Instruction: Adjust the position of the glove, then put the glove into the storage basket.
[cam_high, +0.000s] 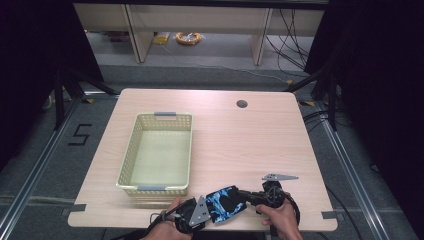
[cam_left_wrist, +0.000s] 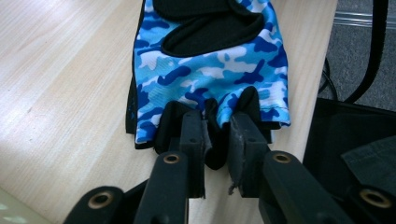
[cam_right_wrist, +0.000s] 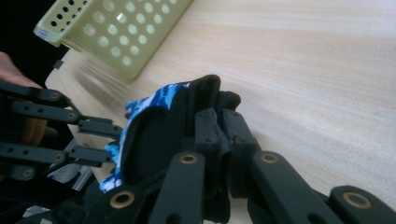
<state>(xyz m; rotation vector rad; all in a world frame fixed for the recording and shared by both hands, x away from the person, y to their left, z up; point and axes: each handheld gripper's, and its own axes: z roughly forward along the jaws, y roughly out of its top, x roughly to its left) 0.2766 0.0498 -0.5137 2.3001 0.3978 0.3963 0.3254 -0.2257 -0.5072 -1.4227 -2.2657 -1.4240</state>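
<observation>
Sitting at the near edge of a pale wood-grain table (cam_high: 235, 145), a blue camo glove (cam_high: 226, 202) is pinched at opposite ends by left gripper (cam_high: 211, 210) and right gripper (cam_high: 244, 196), both clamped on fabric. Grey floor, dark curtains around. High view adds the perforated cream plastic basket (cam_high: 131, 150); left gripper view shows the glove's black padded palm.

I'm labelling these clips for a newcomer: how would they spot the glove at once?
On the wooden table, look at the near edge, right of the basket. The glove is stretched there between both grippers, the only blue camouflage thing.
</observation>
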